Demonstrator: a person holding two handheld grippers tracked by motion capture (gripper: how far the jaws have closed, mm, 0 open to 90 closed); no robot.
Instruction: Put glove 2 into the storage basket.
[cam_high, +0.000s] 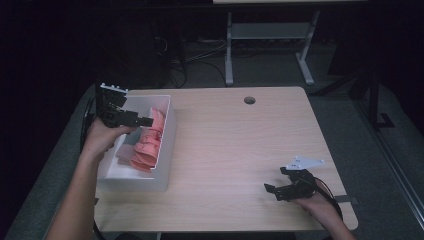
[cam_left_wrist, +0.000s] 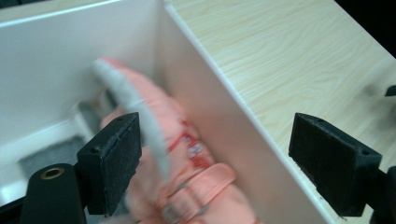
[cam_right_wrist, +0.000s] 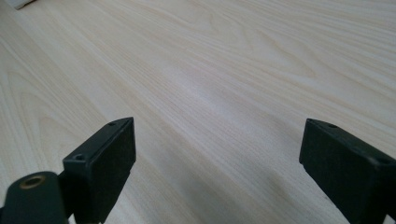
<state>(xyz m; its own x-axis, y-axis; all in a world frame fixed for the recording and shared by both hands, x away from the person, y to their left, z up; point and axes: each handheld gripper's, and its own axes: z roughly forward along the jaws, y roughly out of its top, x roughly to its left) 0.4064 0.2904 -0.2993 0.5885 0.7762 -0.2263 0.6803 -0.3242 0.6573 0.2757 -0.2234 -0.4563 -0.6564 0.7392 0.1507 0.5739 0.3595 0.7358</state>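
We see the left gripper (cam_high: 146, 121) at about 9 o'clock on the table (cam_high: 240, 150), held over the white box (cam_high: 165, 145) that stands along the table's left edge. Its jaws are spread wide and grip nothing. In the left gripper view one jaw is inside the box, just beside the pink garments (cam_left_wrist: 187, 154), and the other jaw is outside, above the table, so the box's right wall (cam_left_wrist: 233, 121) runs between them. We cannot tell if the inner jaw touches the cloth.

The pink garments (cam_high: 150, 140) lie in a heap inside the box, against its right wall, with a pale grey edge (cam_left_wrist: 135, 112) on the top piece.

The right gripper (cam_high: 274, 190) is at about 4 o'clock, well apart from the box, low over the bare wood. Its jaws are also wide open and empty.
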